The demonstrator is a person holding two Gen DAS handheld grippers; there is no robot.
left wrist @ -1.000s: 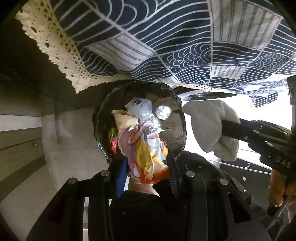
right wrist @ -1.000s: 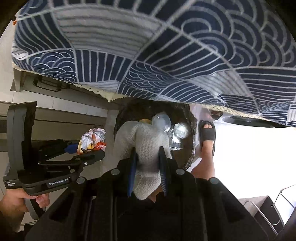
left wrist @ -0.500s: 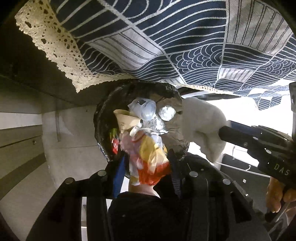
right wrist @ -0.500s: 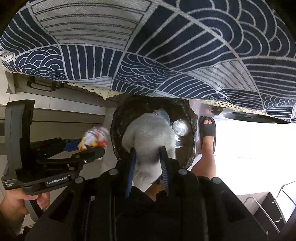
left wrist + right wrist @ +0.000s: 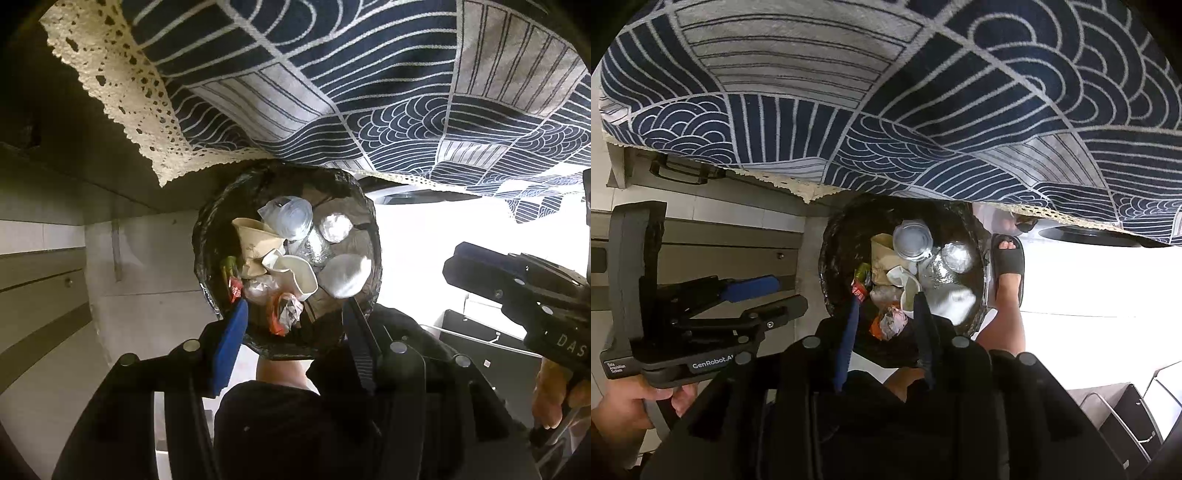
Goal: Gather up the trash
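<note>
Both our grippers, left (image 5: 295,321) and right (image 5: 886,299), hang released and empty directly above the black-lined bin (image 5: 207,236); the trash (image 5: 291,273) lies inside, straight below, equally near each.

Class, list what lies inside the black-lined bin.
Inside the bin: clear plastic cup, brown paper cup, white cup, foil, colourful wrapper. Anything beneath is covered.

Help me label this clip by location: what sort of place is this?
Probably a home kitchen or dining area: a patterned tablecloth with lace trim hangs over a bag-lined trash bin, beside cabinet drawers; a sandalled foot stands nearby.
</note>
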